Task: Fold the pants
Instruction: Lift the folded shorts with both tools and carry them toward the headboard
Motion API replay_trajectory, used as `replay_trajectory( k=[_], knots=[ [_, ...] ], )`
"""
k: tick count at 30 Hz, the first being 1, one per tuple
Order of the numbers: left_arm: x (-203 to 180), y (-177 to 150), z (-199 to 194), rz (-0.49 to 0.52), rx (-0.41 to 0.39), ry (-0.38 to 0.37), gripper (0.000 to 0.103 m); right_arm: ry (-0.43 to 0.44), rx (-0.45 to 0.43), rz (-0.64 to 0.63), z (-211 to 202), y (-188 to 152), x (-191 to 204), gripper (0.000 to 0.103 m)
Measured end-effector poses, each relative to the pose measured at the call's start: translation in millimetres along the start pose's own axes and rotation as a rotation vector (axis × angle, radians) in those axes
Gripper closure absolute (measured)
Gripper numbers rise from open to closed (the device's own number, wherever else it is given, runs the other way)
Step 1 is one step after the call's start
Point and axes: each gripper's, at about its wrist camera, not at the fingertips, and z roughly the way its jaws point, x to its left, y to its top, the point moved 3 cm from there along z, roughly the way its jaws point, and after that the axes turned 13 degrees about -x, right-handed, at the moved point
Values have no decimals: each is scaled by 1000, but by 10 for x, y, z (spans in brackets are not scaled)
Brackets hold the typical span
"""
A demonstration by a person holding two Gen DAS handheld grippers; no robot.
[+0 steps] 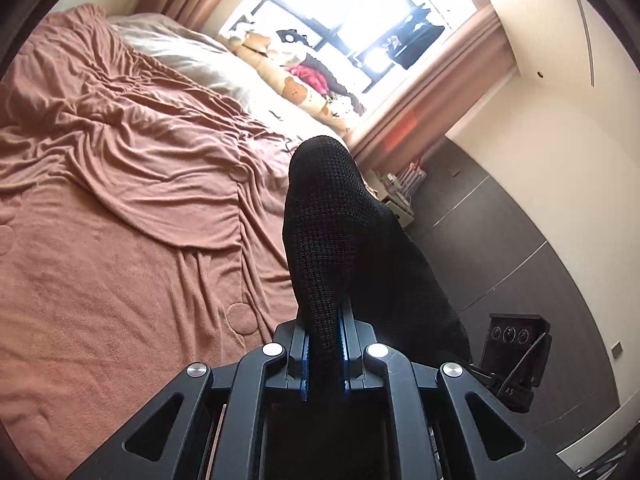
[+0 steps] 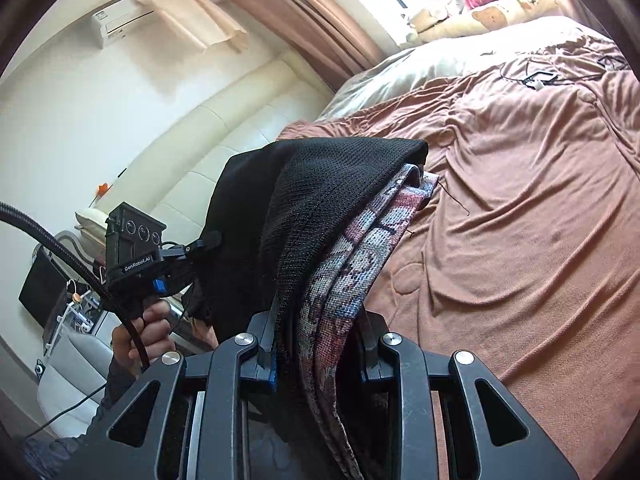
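The pants (image 1: 340, 240), a black knit garment with a patterned red, blue and grey inner face (image 2: 360, 264), were held clear of the bed (image 1: 120, 200), gripped at two places. None of the garment could be seen resting on the bedcover.

The left gripper (image 1: 324, 344) stood nearly closed, its blue-lined pads pinching a single thin fold of the black fabric, which rose ahead of the fingers in a peak and fell away to the right. The narrow gap fitted the thinness of that one layer.

The right gripper (image 2: 316, 344) stood somewhat wider, clamped on a thicker bunch: the black outer layer and the patterned band lay together between its pads and draped over them. The wider setting appeared to answer to the doubled thickness of cloth.

From the right wrist view, the person's hand (image 2: 144, 332) was seen grasping the handle of the other gripper, with cloth spanning between the two tools. Holding the garment at two separated points seemed intended to let it hang and spread under its own weight, so that it could be laid flat.

The brown bedcover was rumpled but free of objects in its near part; pillows (image 1: 192, 56) and soft items (image 1: 296, 80) lay by the window (image 1: 360, 12). That open area was judged the likely laying surface. No fold was yet made.
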Motion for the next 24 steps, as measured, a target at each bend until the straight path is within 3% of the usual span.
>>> replay_trajectory(
  k=[13, 24],
  knots=[
    [-138, 348, -775, 59, -110, -16, 91, 47, -47, -107, 72, -8, 673, 79],
    [-36, 704, -1479, 105, -200, 23, 91, 101, -50, -184, 597, 134, 1165, 79]
  ],
)
